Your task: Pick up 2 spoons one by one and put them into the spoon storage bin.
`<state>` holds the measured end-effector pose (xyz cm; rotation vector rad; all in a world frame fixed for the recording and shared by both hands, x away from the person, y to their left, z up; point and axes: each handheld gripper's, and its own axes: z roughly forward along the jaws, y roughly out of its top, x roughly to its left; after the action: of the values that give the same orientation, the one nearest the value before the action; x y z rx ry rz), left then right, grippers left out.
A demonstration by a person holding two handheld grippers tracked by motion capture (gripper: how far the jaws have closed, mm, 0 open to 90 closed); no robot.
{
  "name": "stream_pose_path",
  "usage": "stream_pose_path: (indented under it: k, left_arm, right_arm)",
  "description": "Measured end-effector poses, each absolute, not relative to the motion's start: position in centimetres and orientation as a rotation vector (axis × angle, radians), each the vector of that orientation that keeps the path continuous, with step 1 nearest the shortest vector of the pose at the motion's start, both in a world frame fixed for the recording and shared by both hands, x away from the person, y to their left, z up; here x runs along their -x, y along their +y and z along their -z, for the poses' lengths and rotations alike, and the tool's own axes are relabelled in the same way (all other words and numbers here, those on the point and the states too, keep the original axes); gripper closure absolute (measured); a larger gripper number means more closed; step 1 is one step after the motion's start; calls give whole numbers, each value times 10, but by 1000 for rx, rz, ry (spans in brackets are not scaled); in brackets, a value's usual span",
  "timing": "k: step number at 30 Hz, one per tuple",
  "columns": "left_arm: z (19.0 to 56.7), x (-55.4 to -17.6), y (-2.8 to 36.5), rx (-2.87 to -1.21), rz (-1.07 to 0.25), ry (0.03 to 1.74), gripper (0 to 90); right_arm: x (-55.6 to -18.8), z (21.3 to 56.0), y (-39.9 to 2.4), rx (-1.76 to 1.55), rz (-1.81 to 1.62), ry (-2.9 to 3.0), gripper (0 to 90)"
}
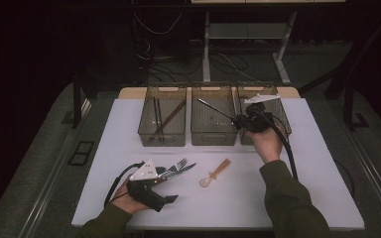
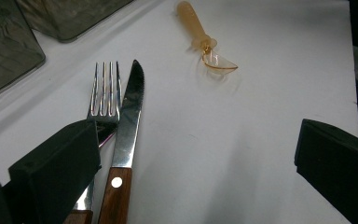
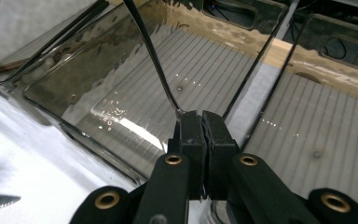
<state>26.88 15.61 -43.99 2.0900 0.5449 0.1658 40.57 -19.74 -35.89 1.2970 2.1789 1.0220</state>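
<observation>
1. Black and thin, the utensil [image 1: 216, 109] in the right gripper [image 1: 239, 120] shows as a dark rod; its working end is cut off at the top edge of the right gripper view, so what kind of utensil it is cannot be told.
2. Dim light hides the contents of the right bin [image 1: 283, 116]; the hand and gripper cover much of it.
3. Dark sticks lie in the left bin [image 1: 162, 121], too small to name.
4. Right gripper jaws are pressed together on the utensil's near end, holding it slanted over the middle bin [image 1: 213, 130].
5. Left gripper [image 1: 171, 174] rests low on the white table [image 1: 238, 198], jaws wide apart and gripping nothing; one jaw overlaps the fork [image 2: 104, 91], whose handle it hides.
6. Beside the fork lies a wood-handled knife [image 2: 127, 126]; an orange-handled spoon [image 2: 205, 44] sits well apart on the table.
</observation>
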Motion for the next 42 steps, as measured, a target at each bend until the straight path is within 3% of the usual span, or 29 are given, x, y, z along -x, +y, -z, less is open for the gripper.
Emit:
stream_pose_path:
  k: [12,18,24,36,42]
  left_arm:
    - [440,-269,156,-2091,-162,544,0]
    - [440,-269,156,-2092,-163,542,0]
    - [440,-269,156,-2091,-163,544,0]
    - [440,-269,157,-2097,-167,554,0]
    - [440,-269,157,-2098,-169,562,0]
  right_arm:
    - [-420,380,-181,-1318,-952,2203,873]
    - [-418,379,-182,-1307,-1002,2197,679]
    - [-407,373,-189,-1294,-1106,2212,598]
    - [-374,376,-204,-1171,-1169,2315,702]
    - [-361,381,-215,-1148,-1259,2360,540]
